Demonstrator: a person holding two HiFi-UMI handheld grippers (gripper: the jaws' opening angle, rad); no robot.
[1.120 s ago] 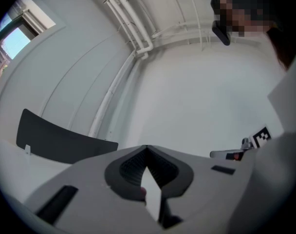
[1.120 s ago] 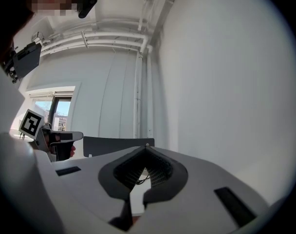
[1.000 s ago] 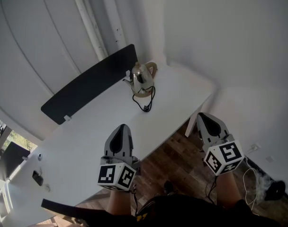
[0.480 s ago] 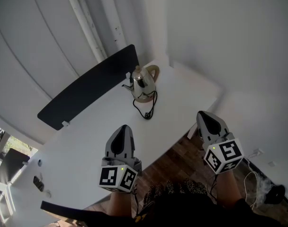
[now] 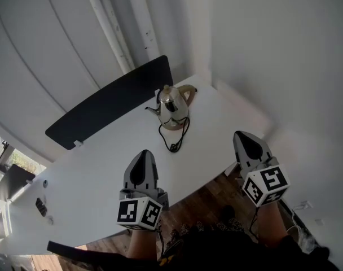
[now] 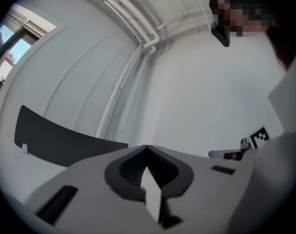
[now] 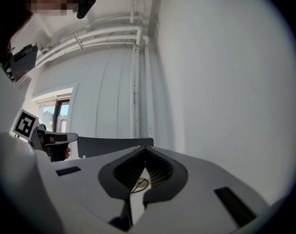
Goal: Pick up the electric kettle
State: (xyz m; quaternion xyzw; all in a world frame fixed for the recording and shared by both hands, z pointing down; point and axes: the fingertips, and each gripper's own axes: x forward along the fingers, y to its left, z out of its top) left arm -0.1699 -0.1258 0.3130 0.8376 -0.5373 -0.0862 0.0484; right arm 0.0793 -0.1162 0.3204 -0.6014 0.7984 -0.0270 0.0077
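Observation:
The electric kettle (image 5: 173, 101), shiny metal with a tan handle, stands at the far end of the white table (image 5: 98, 168), close to the black divider panel (image 5: 106, 105). Its black cord (image 5: 174, 135) trails toward me on the tabletop. My left gripper (image 5: 143, 152) hovers over the table's near edge, jaws shut and empty, well short of the kettle. Off the table's right front corner my right gripper (image 5: 243, 134) is held, also shut and empty. In the left gripper view the jaws (image 6: 147, 147) meet at their tips; so do the jaws (image 7: 145, 149) in the right gripper view.
White pipes (image 5: 110, 30) run up the wall behind the divider. A white wall stands close on the right. Small dark items (image 5: 40, 206) lie at the table's far left. Wooden floor (image 5: 208, 193) shows below the table's front edge.
Both grippers have moved forward toward the table and kettle, still shut. The right gripper has come from over the floor to the table's corner. The kettle sits slightly lower in the view.

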